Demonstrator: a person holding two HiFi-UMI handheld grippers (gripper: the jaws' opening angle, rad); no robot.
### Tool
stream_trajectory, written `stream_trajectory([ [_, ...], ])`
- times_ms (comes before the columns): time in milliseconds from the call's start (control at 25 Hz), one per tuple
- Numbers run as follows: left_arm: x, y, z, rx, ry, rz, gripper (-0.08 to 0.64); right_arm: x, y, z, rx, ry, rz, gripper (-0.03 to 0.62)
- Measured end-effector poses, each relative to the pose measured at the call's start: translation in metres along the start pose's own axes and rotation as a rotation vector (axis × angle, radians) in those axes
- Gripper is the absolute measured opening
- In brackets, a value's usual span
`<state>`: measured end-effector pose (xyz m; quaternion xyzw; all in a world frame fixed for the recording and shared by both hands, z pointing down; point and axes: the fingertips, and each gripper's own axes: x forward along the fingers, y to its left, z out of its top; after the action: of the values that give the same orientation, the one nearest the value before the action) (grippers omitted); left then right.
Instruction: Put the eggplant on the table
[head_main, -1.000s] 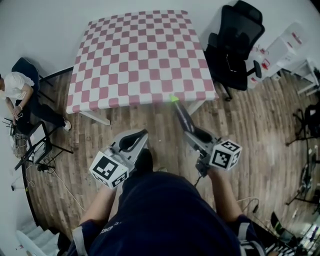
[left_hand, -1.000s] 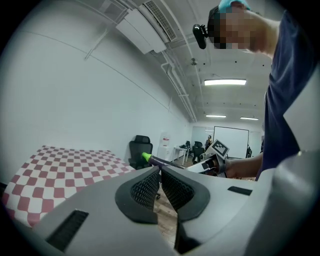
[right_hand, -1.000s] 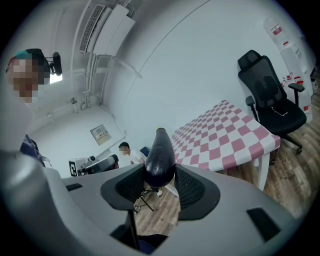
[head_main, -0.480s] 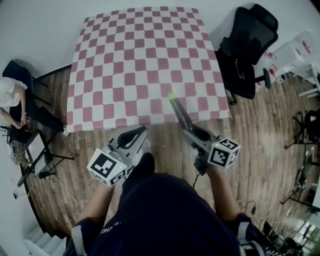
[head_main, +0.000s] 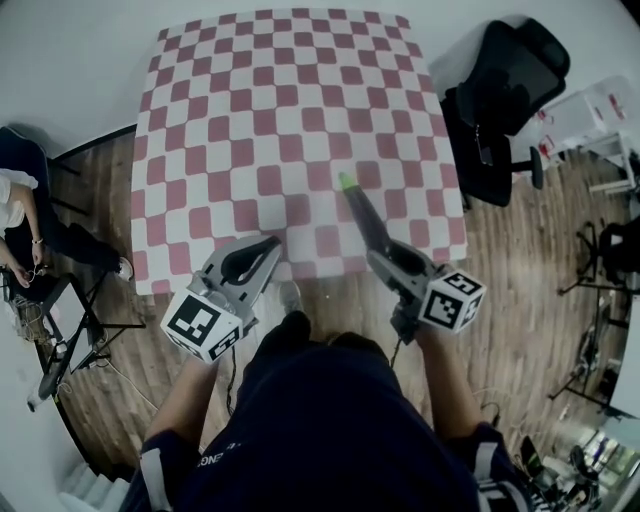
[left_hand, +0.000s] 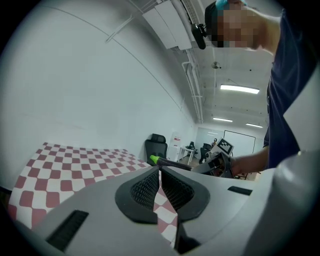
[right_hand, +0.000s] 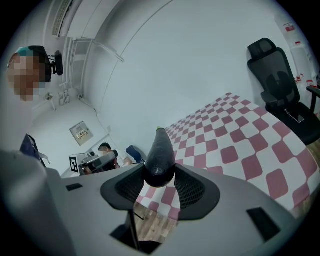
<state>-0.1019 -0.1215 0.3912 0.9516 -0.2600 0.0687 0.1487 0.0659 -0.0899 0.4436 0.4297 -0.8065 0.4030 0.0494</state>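
Observation:
A long dark eggplant (head_main: 364, 218) with a green tip is clamped at its thick end by my right gripper (head_main: 383, 257), which is shut on it. It points forward, its tip above the near right part of the pink-and-white checkered table (head_main: 250, 120). In the right gripper view the eggplant (right_hand: 160, 152) sticks out between the pads of the right gripper (right_hand: 160, 173). My left gripper (head_main: 267, 244) hovers at the table's front edge, shut and holding nothing. In the left gripper view the left gripper (left_hand: 159, 173) has its pads together, with the eggplant (left_hand: 168, 162) beyond to the right.
A black office chair (head_main: 505, 90) stands just right of the table. A seated person (head_main: 15, 215) and stands with cables occupy the left side of the wooden floor. White furniture (head_main: 600, 110) sits at the far right.
Both grippers have moved forward to the table. The eggplant's tip, which was short of the front edge, now hangs over the cloth. The grip on it is unchanged.

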Motion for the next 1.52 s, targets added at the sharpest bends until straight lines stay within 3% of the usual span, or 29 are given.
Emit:
stream_trajectory([
  [120,-0.037,-0.031,-0.027,0.0,0.0,-0.002,0.037,-0.02,0.018,-0.049,0.002,0.003,-0.012,0.201],
  [280,-0.033,-0.02,-0.035,-0.033,0.02,0.016,0.037,-0.005,0.003,-0.052,0.019,0.033,-0.013,0.201],
  [640,-0.014,0.008,-0.03,-0.081,0.05,0.137,0.037,0.048,-0.045,-0.018,0.026,0.089,0.033,0.201],
  [1040,0.029,0.033,-0.026,-0.13,0.116,0.273,0.037,0.146,-0.142,0.039,-0.046,0.154,0.019,0.201],
  [1520,0.051,0.058,-0.054,-0.217,0.193,0.354,0.037,0.245,-0.188,0.051,-0.277,0.268,-0.028,0.201],
])
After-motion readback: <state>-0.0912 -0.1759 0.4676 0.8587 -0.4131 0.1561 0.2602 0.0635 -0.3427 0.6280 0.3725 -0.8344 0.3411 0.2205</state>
